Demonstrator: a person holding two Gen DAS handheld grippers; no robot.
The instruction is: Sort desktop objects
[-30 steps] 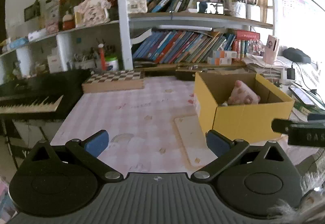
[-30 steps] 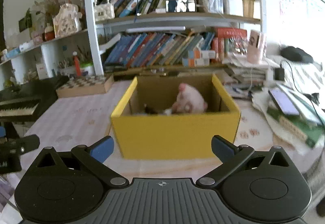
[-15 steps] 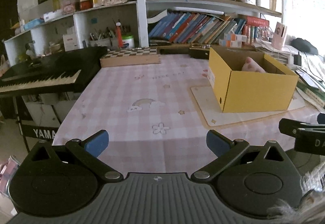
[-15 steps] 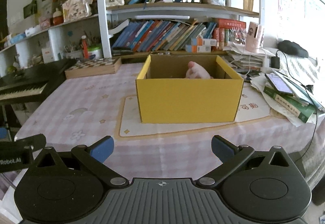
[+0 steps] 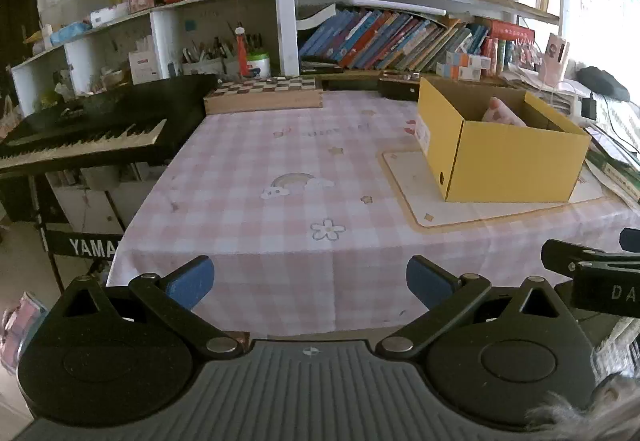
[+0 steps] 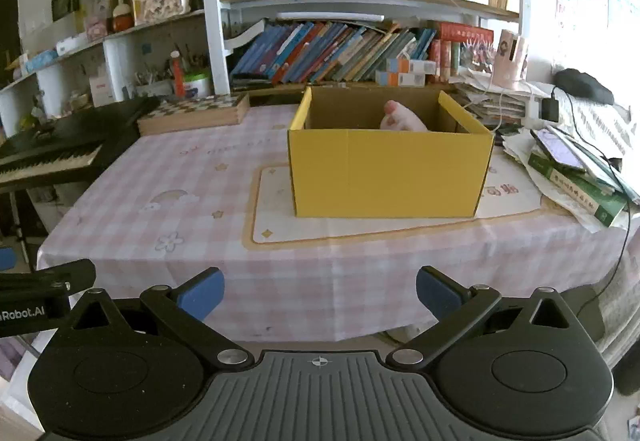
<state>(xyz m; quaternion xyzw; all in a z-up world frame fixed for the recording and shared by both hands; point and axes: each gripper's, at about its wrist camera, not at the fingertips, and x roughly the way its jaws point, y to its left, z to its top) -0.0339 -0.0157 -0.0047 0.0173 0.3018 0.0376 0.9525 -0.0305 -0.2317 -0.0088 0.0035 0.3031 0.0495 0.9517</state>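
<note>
A yellow cardboard box (image 6: 388, 173) stands on a cream mat (image 6: 360, 229) on the pink checked tablecloth (image 6: 180, 177). A pink plush toy (image 6: 400, 119) lies inside it, mostly hidden by the front wall. The box also shows in the left wrist view (image 5: 504, 165), with the toy (image 5: 502, 115) peeking over its rim. My left gripper (image 5: 310, 281) is open and empty, held off the table's front edge. My right gripper (image 6: 320, 291) is open and empty, also in front of the table edge, facing the box.
A black keyboard (image 5: 80, 133) stands left of the table. A wooden chessboard box (image 5: 264, 95) lies at the back. Stacked books and a phone (image 6: 576, 173) lie at the right. Bookshelves (image 6: 340, 45) fill the back wall.
Both grippers have pulled back from over the table to beyond its front edge; the box looks farther away. Both stay open and empty.
</note>
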